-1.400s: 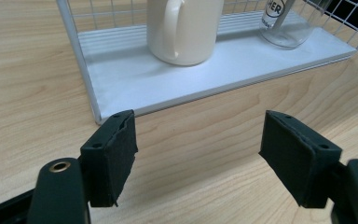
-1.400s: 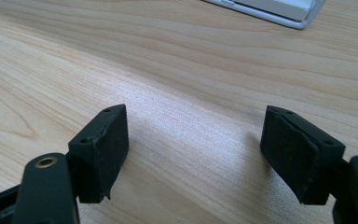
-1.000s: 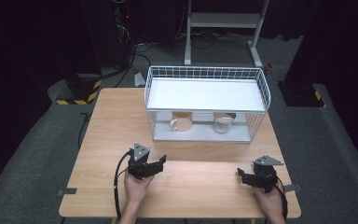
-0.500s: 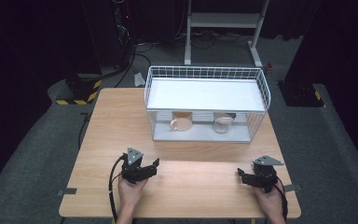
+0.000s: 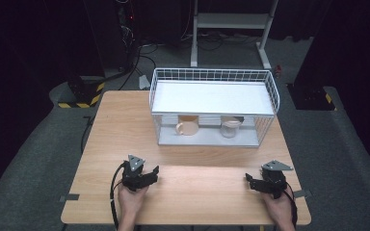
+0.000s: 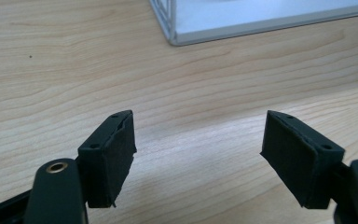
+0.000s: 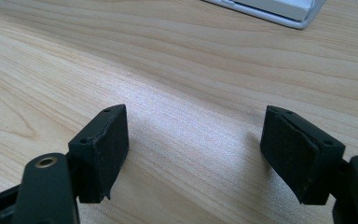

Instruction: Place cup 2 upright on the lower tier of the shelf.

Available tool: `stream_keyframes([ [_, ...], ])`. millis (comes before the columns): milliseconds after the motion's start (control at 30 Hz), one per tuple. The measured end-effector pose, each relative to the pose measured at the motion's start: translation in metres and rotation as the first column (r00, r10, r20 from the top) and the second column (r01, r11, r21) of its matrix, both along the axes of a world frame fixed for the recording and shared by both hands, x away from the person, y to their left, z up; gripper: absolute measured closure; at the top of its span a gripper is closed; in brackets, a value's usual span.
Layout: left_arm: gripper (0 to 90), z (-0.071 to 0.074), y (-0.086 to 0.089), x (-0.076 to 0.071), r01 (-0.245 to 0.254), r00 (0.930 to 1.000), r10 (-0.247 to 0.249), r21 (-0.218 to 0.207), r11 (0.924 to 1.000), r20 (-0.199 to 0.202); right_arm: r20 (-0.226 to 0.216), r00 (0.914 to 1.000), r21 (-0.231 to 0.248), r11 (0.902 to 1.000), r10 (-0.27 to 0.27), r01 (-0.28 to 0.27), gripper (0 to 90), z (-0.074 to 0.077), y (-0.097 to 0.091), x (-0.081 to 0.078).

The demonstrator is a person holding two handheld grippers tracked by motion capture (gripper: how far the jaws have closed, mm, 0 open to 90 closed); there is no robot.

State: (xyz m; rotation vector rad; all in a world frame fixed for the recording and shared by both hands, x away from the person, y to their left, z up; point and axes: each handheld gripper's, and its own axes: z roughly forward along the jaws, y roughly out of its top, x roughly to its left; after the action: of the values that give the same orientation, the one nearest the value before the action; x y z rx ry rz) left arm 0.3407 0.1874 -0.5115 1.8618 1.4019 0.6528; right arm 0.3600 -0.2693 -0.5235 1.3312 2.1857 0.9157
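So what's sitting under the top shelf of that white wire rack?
Under the top shelf of the wire rack stand a tan mug and a clear glass cup on the lower tray. The shelf covers their upper parts and anything behind them.

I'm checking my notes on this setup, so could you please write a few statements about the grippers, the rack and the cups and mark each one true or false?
1. The left gripper holds a cup. False: its jaws stand apart over bare table with nothing between them.
2. Two cups sit on the lower level of the white wire rack. True: a tan mug and a clear cup are under its shelf.
3. The right gripper is open and empty. True.
4. The rack's top shelf is loaded with plates. False: it is bare.
5. Both grippers are near the table's near edge, apart from the rack. True.
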Motion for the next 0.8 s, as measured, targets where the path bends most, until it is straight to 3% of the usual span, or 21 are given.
stream_keyframes([
  [67, 26.2, -0.002, 0.000, 0.001, -0.015, 0.9999, 0.015, 0.023, 0.9996, -0.006, 0.000, 1.0000, 0.000, 1.0000, 0.000, 0.000, 24.0, 0.000, 0.000, 0.000],
  [500, 26.3, -0.011, 0.008, 0.007, -0.062, 0.9978, 0.063, 0.034, 0.9975, -0.020, 0.000, 1.0000, 0.000, 1.0000, 0.000, 0.000, 24.0, 0.000, 0.000, 0.000],
  [800, 25.9, -0.015, 0.009, 0.010, -0.066, 0.9970, 0.068, 0.056, 0.9963, -0.036, -0.002, 1.0000, 0.002, 1.0000, -0.003, 0.003, 23.9, 0.000, 0.000, 0.000],
])
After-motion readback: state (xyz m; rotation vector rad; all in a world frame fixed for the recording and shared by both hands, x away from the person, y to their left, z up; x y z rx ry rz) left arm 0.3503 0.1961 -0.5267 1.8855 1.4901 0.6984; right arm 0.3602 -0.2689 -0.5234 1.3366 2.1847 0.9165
